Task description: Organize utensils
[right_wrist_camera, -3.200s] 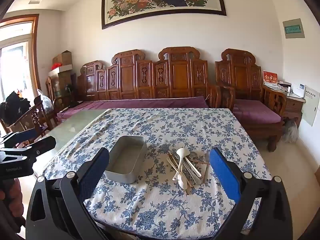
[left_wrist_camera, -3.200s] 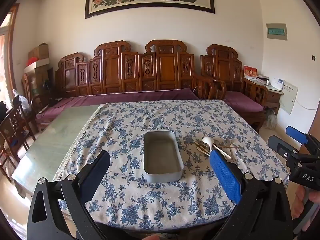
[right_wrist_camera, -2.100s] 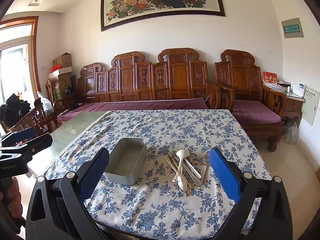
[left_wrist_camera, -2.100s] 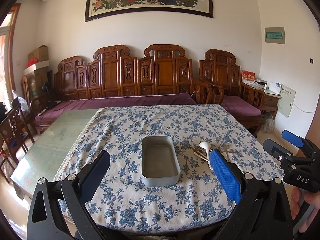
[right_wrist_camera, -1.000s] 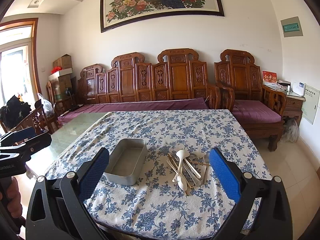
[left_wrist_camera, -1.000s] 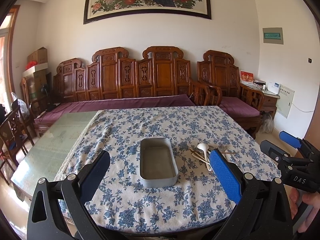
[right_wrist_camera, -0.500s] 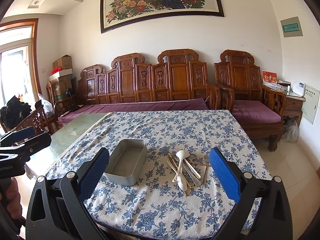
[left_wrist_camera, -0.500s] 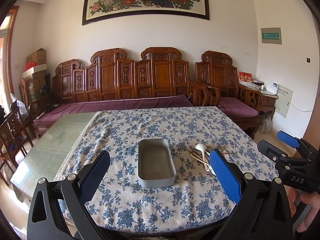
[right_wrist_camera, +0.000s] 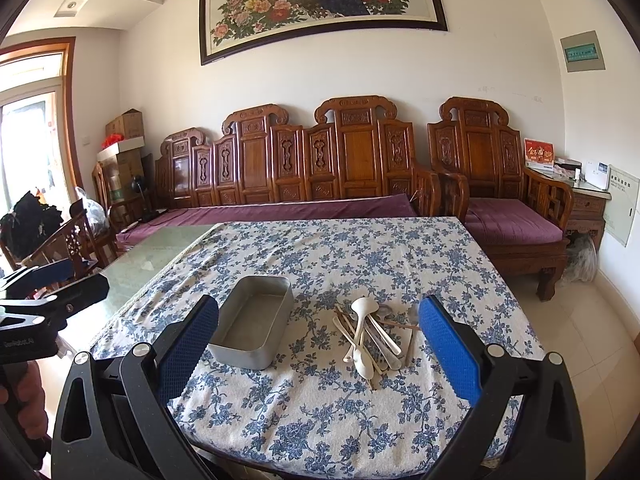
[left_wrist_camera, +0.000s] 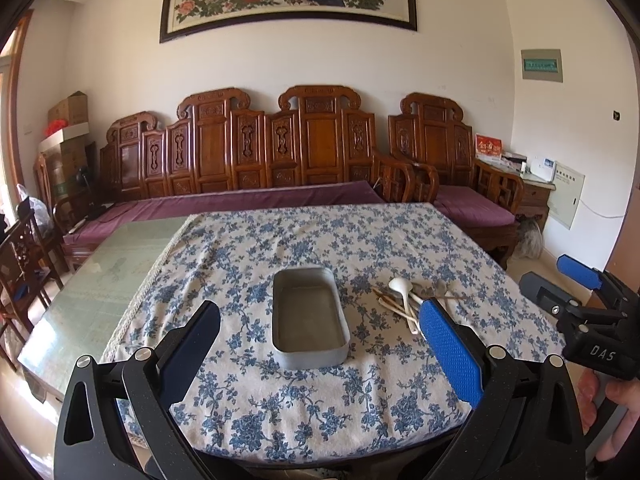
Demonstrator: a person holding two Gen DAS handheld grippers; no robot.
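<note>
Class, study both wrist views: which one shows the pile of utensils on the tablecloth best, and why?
The right wrist view shows the pile of utensils best: it lies whole between the open fingers, with spoons and sticks distinct. In the left wrist view the pile is smaller, and the left gripper's blue pad covers its near end.

the left gripper (left_wrist_camera: 320, 344) was held level with its jaws spread wide and nothing between the blue pads (left_wrist_camera: 450, 350). the right gripper (right_wrist_camera: 318, 346) was posed the same way, jaws wide apart and empty, blue pads (right_wrist_camera: 450, 350) facing inward. each gripper showed at the edge of the other's view, side by side and well apart. a hand (left_wrist_camera: 618, 412) gripped the right handle, another hand (right_wrist_camera: 24, 400) the left.
</note>
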